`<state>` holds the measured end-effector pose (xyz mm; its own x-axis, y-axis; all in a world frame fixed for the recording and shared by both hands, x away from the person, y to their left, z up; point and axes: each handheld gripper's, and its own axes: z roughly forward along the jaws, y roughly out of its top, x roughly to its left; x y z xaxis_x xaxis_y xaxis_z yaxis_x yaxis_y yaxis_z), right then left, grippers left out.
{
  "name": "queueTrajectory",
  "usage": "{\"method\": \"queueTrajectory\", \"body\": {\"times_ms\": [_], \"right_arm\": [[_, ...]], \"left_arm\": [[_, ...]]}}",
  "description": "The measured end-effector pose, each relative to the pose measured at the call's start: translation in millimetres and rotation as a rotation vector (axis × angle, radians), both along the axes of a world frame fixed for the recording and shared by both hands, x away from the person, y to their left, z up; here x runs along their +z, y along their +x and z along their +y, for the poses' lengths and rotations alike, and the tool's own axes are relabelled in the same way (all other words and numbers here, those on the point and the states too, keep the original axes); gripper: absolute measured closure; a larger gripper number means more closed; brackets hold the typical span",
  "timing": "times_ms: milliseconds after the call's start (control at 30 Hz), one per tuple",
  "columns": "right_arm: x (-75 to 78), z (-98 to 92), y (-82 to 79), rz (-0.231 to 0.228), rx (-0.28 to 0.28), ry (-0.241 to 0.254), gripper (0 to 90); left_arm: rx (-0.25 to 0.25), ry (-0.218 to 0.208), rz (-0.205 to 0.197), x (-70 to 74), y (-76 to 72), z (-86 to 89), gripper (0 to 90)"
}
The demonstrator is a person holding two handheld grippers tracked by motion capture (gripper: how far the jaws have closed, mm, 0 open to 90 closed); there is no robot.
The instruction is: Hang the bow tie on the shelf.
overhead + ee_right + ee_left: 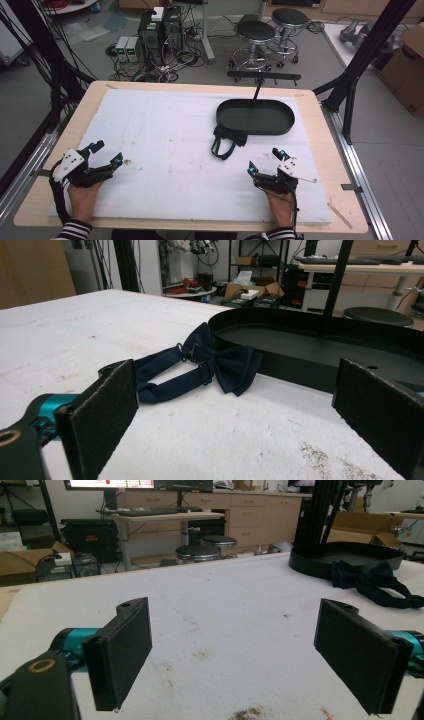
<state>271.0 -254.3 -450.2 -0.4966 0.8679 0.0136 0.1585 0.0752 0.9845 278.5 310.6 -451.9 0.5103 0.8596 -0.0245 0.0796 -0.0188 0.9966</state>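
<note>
A dark navy bow tie (226,140) with its strap loop lies flat on the white mat, touching the near rim of a black oval tray (255,116). The right gripper view has the bow tie (220,365) just ahead of the jaws, with the tray (310,347) behind it. My right gripper (265,161) rests open near the front right of the mat, pointing toward the tie, nothing between its jaws. My left gripper (107,152) sits open at the front left, far from the tie. From the left gripper view, bow tie (372,580) and tray (345,555) appear at the far right.
The white mat (170,145) covers a wooden table (320,115). A black T-shaped stand (260,80) rises behind the tray. Stools, computers and cables stand on the floor beyond the far edge. A dark smudge (247,713) marks the mat near the left gripper.
</note>
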Motion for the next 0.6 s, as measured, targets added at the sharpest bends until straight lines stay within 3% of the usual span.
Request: {"method": "queueTrajectory", "body": {"times_ms": [200,600], "right_arm": [[-0.2,-2.1,0.7,0.003,-0.005,0.023,3.7],[-0.3,-2.0,0.5,0.000,-0.011,0.022,3.7]], "left_arm": [[0.001,-0.002,0.001,0.0,0.1,-0.9,15.7],[0.002,-0.003,0.002,0.0,0.3,-0.2,15.7]]}}
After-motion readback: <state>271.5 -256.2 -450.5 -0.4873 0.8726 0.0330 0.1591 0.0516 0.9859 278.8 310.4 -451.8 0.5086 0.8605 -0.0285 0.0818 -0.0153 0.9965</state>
